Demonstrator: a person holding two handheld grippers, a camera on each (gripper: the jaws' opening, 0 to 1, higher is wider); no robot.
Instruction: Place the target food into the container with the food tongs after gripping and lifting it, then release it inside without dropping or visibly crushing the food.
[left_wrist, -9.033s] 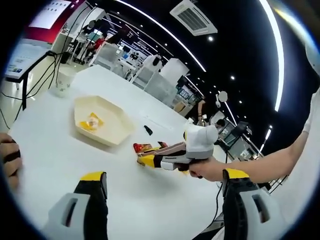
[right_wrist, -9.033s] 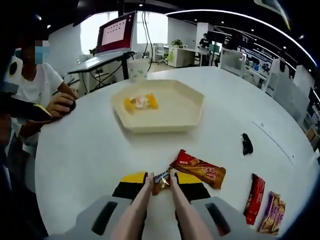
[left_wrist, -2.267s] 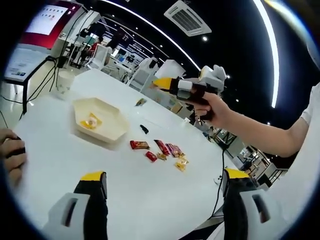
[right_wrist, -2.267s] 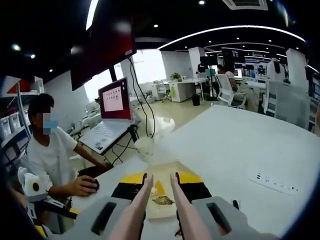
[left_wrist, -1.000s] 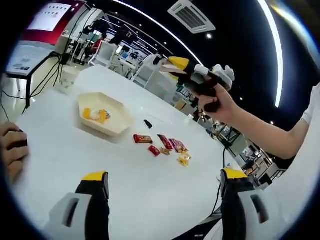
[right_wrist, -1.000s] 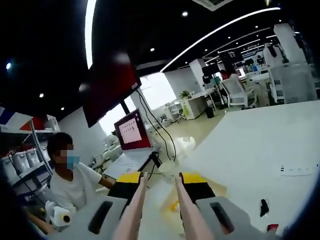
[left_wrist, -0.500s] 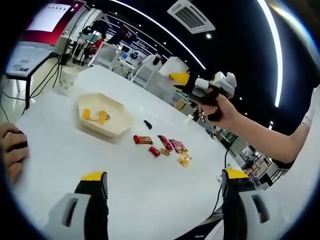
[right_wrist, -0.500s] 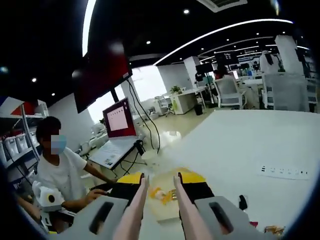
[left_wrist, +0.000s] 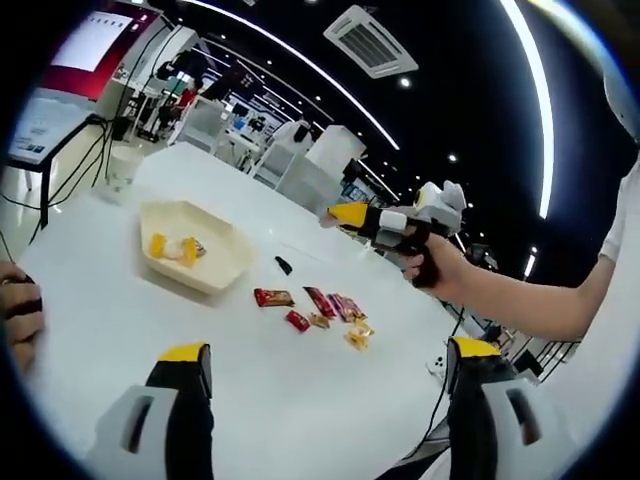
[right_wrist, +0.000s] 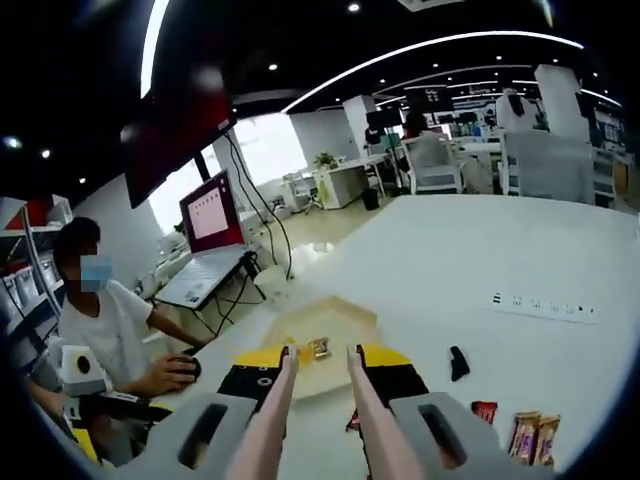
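Your right gripper (right_wrist: 316, 356) hangs in the air above the white table (right_wrist: 470, 250), and its jaws clamp the food tongs (right_wrist: 268, 420). The two tong arms run forward with a narrow gap between their tips, and nothing is held between them. In the left gripper view you see the same right gripper (left_wrist: 332, 213) held up by your hand (left_wrist: 430, 262), well above the table (left_wrist: 90, 310) and to the right of the container (left_wrist: 190, 249).

The container (right_wrist: 325, 350), a pale hexagonal tray, sits on the table just beyond the tong tips. Wrapped candies lie inside it: orange pieces (left_wrist: 160, 245) and a brown-wrapped piece (right_wrist: 320, 347) close to the tong tips. In the left gripper view the orange pieces rest toward the left half of the tray.

The other snack wrappers (left_wrist: 318, 305) lie in a loose row on the table, apart from the container, with a small black object (left_wrist: 284, 265) between them and the tray.

Your left gripper (left_wrist: 325, 385) stays low over the near table edge, its yellow-tipped jaws spread wide and holding nothing.

A seated person (right_wrist: 105, 320) works at the table's far side near a laptop (right_wrist: 205, 255).
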